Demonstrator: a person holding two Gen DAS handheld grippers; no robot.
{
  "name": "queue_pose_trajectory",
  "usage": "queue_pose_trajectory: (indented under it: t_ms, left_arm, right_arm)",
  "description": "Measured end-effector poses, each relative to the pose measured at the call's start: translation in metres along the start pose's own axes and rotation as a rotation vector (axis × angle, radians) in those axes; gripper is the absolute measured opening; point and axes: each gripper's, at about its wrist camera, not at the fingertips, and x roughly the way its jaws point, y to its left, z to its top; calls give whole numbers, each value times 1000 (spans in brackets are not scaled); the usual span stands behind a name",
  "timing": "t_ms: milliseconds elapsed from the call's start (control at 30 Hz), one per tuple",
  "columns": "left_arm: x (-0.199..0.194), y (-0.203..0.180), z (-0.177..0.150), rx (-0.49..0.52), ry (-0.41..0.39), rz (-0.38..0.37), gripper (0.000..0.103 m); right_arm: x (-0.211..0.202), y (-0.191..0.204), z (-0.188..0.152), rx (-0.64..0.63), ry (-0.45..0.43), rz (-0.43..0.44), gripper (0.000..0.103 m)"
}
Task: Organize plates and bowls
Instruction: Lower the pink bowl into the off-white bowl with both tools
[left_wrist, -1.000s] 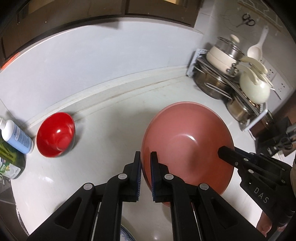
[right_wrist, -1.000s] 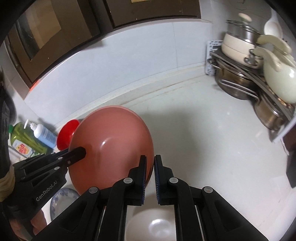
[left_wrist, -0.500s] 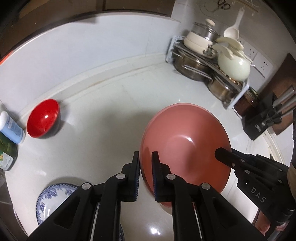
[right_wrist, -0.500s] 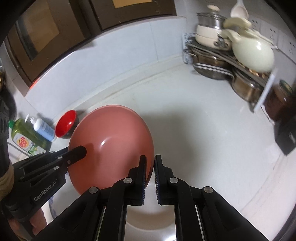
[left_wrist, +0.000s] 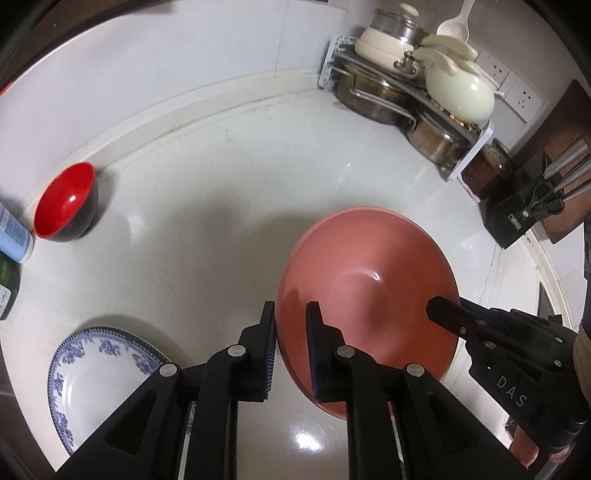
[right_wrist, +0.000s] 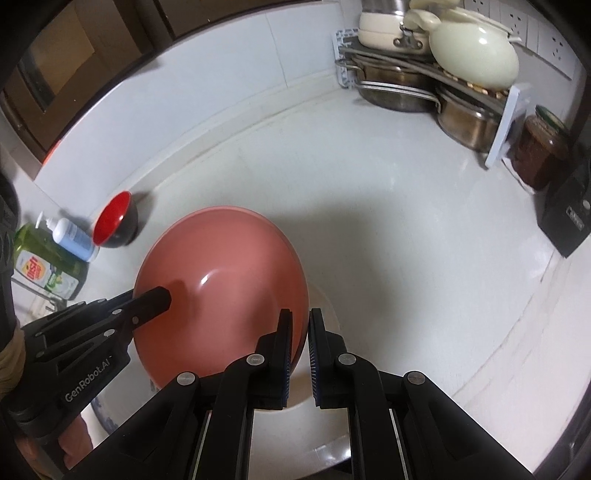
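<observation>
Now both grippers pinch the big pink bowl (left_wrist: 365, 291) by its rim, one on each side. The left gripper (left_wrist: 290, 350) has its fingers (left_wrist: 314, 354) nearly together, with the bowl's left edge squeezed between them. The right gripper (right_wrist: 300, 354) does the same on the bowl's right edge, and its fingers (right_wrist: 284, 354) show only a thin gap with the rim in it. The bowl is held up above the white tabletop (left_wrist: 207, 206), and it is tipped so its open side faces up and toward the cameras.

Compared with a second ago, the bowl sits farther from the back wall. The red bowl (left_wrist: 64, 201) looks smaller and farther off, by the wall at the left. A blue and white plate (left_wrist: 99, 365) has come into the left view, flat on the tabletop near the left gripper. A white bowl (right_wrist: 332, 417) lies just under the right gripper.

The pot rack (left_wrist: 413, 88) stands in the far right corner. A soap bottle (right_wrist: 72, 238) stands beside the red bowl.
</observation>
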Motion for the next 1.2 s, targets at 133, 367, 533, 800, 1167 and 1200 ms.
queue_pose_trajectory:
  t_ms: [133, 367, 533, 800, 1167, 1200]
  left_arm:
    - [8, -1, -6, -5, 26, 2, 15]
    - [18, -6, -11, -3, 52, 1, 15]
    - [24, -7, -12, -8, 64, 10, 15]
    - [30, -7, -14, -28, 82, 6, 19]
    - [38, -8, -18, -31, 107, 2, 21]
    - [38, -8, -18, -34, 105, 1, 21]
  right_arm:
    - [7, -5, -6, 11, 31, 0, 10]
    - [17, -14, -11, 28, 64, -3, 10]
    - [23, -18, -12, 29, 85, -6, 10]
    - [28, -20, -13, 25, 102, -1, 11]
    - [36, -25, -16, 31, 122, 2, 11]
    - [37, -24, -16, 31, 124, 0, 11]
